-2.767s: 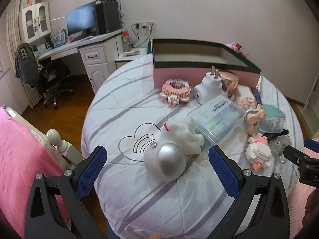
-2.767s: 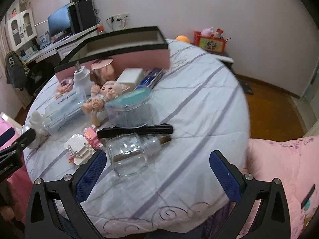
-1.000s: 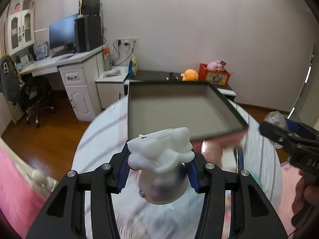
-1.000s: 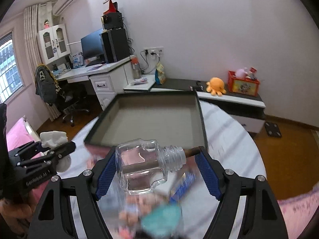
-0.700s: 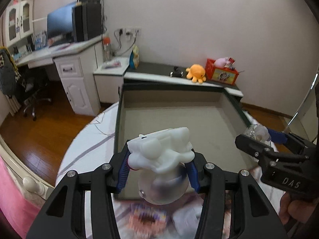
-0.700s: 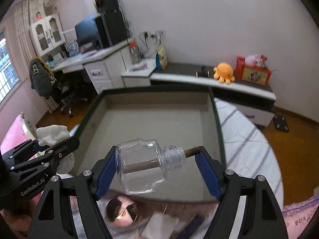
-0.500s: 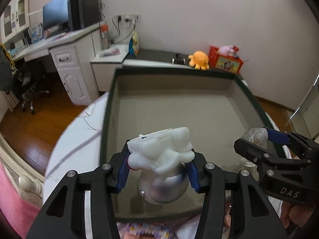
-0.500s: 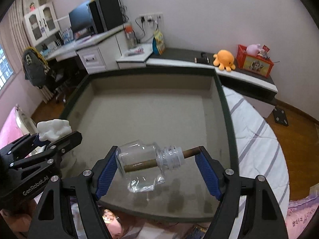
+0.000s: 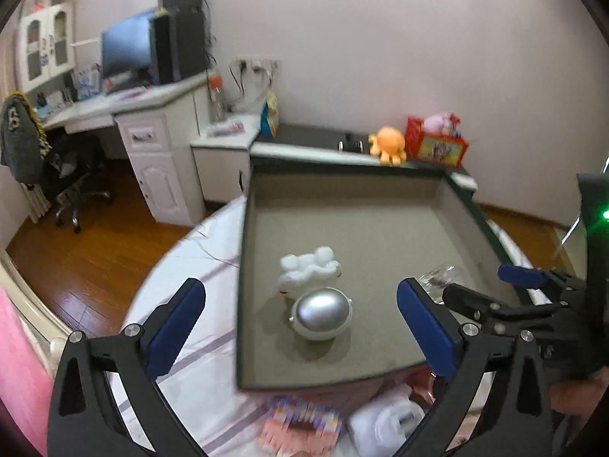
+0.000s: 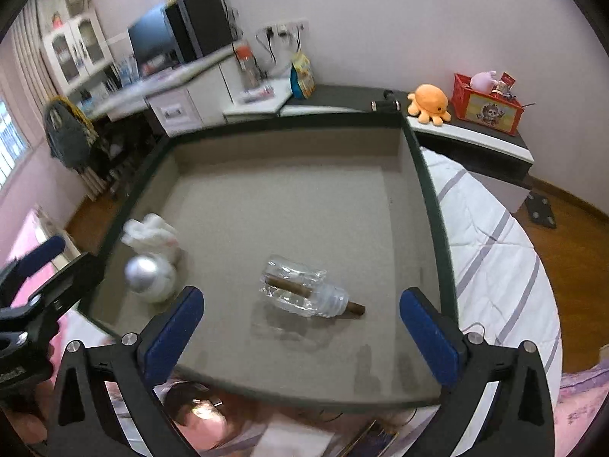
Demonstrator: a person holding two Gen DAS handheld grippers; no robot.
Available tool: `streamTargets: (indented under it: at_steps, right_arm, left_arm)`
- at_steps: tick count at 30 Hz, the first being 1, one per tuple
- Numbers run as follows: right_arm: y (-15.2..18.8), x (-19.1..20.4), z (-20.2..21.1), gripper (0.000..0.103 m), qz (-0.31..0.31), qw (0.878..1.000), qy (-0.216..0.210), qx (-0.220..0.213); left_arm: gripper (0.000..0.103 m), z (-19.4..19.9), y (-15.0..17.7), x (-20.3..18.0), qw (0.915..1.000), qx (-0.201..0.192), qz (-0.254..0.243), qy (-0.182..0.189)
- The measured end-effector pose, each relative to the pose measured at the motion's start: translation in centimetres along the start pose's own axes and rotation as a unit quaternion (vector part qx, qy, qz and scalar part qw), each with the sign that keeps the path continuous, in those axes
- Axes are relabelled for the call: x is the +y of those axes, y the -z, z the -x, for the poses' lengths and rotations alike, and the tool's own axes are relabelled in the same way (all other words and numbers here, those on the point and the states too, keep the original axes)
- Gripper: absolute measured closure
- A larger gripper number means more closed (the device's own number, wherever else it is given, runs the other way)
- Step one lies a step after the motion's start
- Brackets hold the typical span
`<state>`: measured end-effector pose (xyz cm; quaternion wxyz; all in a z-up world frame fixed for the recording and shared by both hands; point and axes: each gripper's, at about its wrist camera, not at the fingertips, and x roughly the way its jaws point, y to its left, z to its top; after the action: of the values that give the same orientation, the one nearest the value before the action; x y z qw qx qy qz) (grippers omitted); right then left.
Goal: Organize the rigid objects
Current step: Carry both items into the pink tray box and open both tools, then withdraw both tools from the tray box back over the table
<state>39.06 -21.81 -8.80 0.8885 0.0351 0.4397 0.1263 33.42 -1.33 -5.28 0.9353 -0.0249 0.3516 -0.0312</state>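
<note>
A white astronaut figure with a silver visor (image 9: pixel 318 297) lies on the grey floor of the dark-rimmed box (image 9: pixel 357 224). It also shows in the right wrist view (image 10: pixel 152 262), at the box's left side. A clear glass bottle with a brown stick (image 10: pixel 304 289) lies on its side in the middle of the box (image 10: pixel 289 205). My left gripper (image 9: pixel 300 316) is open and empty above the astronaut. My right gripper (image 10: pixel 302 323) is open and empty above the bottle. Each gripper shows at the edge of the other's view.
The box sits on a round bed with a white striped cover (image 10: pixel 491 236). Blurred loose objects lie in front of the box: a pink block toy (image 9: pixel 300 424) and a white plug (image 9: pixel 388 419). A white desk (image 9: pixel 125 114) and a low shelf with an orange octopus toy (image 10: pixel 428 103) stand behind.
Both grippers have opened. The astronaut dropped from my left gripper and the bottle from my right gripper onto the box floor. Both views sit lower over the box.
</note>
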Motion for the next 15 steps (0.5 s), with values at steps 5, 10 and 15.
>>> streamTargets:
  at_steps: [5, 10, 15]
  right_arm:
    - [1.1, 0.7, 4.8, 0.0, -0.016, 0.998, 0.02, -0.058]
    - [3.7, 2.2, 10.6, 0.0, -0.022, 0.992, 0.029, -0.118]
    - [7.6, 3.7, 16.3, 0.0, -0.027, 0.984, 0.046, -0.17]
  left_arm:
    - [0.0, 5.7, 1.0, 0.3, 0.9988, -0.047, -0.002, -0.015]
    - [0.0, 10.3, 2.7, 0.1, 0.9956, -0.085, -0.014, -0.038]
    - [0.0, 13.6, 4.4, 0.2, 0.9937, -0.105, -0.006, -0.041]
